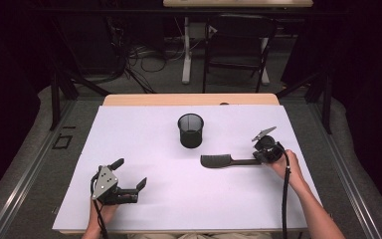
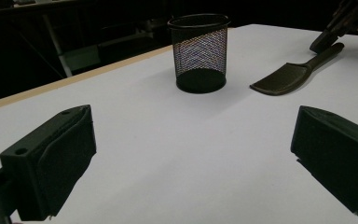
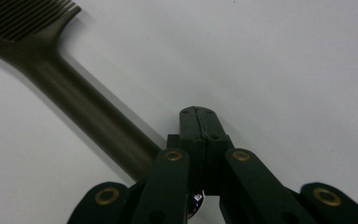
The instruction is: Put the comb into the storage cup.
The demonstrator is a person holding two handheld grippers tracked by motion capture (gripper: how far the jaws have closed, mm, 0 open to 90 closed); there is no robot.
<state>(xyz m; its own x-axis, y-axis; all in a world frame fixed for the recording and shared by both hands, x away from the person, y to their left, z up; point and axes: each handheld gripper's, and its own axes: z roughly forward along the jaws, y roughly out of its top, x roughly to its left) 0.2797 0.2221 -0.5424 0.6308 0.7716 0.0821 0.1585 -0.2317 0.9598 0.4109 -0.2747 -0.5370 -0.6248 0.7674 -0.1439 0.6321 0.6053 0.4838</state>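
A: What sits nearest on the table?

B: The left gripper (image 1: 129,177), at the near left of the white table (image 1: 144,144). Its jaws stand wide apart with only bare tabletop between them; in the left gripper view the two black fingers (image 2: 51,163) sit at the left and right edges of the frame. It holds nothing.

A: And a little farther out?

B: The right gripper (image 1: 258,158), on the right side, with a hand (image 1: 286,162) behind it. Its jaws are pressed together; in the right gripper view the two pads (image 3: 199,125) meet with no gap. They lie just beside the handle end of the spatula (image 1: 224,161), not around it. The handle passes to the left of the closed tips and runs under the gripper's linkage, so I cannot tell whether anything touches it there.

A: How does the spatula lie?

B: Flat on the table, slotted blade toward the left, handle pointing right at the right gripper, about mid-depth and right of centre.

A: Anything beyond it?

B: A black mesh cup (image 1: 190,130), upright, just beyond and left of the spatula's blade, apart from it, near the middle of the table. Past the far edge stands a dark chair (image 1: 236,45).
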